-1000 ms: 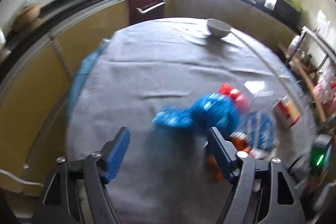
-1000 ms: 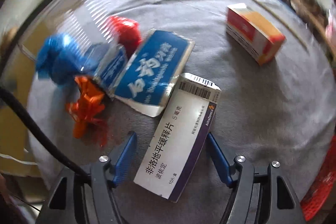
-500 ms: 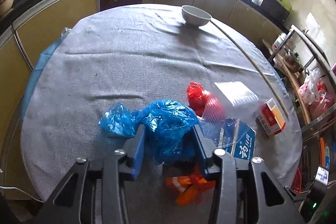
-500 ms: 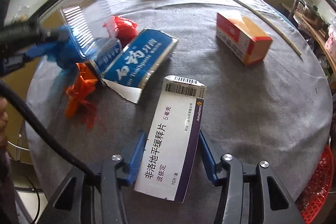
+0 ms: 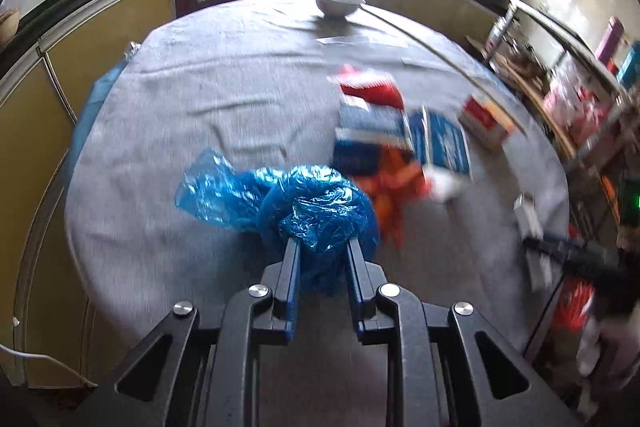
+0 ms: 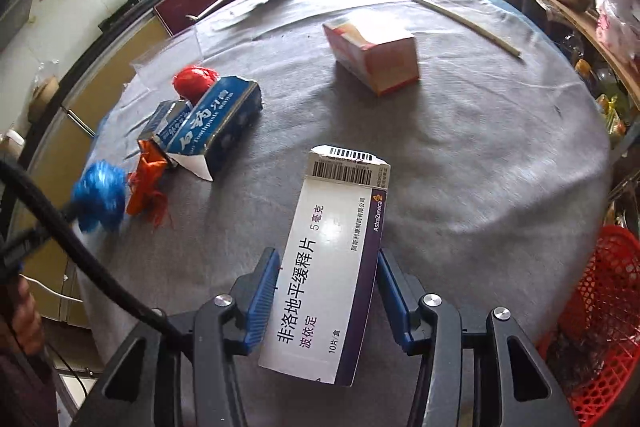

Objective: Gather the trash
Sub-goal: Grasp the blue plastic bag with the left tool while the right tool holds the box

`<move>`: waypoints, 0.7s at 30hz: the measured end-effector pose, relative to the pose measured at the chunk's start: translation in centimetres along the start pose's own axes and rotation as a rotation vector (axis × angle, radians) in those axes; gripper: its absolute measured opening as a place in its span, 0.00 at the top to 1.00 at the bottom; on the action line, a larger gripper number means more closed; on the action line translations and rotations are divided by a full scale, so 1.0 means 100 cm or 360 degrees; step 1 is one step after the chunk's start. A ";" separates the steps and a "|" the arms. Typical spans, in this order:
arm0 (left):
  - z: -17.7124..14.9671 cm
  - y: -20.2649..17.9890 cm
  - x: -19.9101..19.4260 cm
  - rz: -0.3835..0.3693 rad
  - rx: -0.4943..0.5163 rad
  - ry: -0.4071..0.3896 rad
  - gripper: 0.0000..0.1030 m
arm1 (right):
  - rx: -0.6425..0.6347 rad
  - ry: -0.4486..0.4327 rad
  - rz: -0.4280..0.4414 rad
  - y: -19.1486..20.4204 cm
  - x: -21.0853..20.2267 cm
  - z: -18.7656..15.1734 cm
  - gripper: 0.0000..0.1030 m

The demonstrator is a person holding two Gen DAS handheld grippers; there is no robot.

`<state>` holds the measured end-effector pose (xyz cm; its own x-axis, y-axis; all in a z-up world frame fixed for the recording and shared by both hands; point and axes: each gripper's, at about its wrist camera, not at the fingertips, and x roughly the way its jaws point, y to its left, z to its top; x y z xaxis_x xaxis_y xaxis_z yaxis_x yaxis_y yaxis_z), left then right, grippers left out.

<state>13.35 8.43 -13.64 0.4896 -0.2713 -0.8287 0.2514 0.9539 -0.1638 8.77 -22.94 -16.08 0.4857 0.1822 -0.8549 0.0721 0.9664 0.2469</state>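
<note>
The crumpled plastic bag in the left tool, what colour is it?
Bright blue, clearest in the left wrist view.

Two close wrist views down over one grey-clothed table (image 5: 248, 99), blue carton (image 6: 216, 123) shared.

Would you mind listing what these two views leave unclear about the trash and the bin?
- Red basket, right wrist view: cut off by the frame edge; contents dark, unreadable.
- Trash pile beyond the blue plastic bag, left wrist view: motion blur smears the boxes.
- White medicine box, right wrist view: its underside is hidden, so whether it has left the tablecloth cannot be told.
- Orange wrapper: print too small.
</note>
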 end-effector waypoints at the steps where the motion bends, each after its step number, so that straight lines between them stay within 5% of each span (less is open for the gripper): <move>1: -0.007 -0.002 -0.002 0.0004 0.0025 0.0013 0.75 | -0.0008 -0.0005 -0.0004 -0.002 -0.003 -0.003 0.49; 5: -0.022 -0.006 -0.012 0.0021 0.0048 0.0019 0.32 | -0.0030 0.0004 -0.0010 -0.009 -0.009 -0.015 0.49; 10: -0.007 -0.006 -0.019 0.0024 -0.0034 -0.0014 0.27 | -0.0028 0.0021 0.0022 -0.010 -0.006 -0.023 0.49; 21: 0.028 0.010 0.035 0.0086 -0.0557 0.0146 0.27 | -0.0114 -0.0023 0.0056 0.009 -0.001 -0.030 0.49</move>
<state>17.65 8.04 -15.24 0.4133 -0.2216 -0.8832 -0.0815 0.9570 -0.2782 6.21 -21.55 -17.13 0.4994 0.2144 -0.8394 -0.0075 0.9699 0.2432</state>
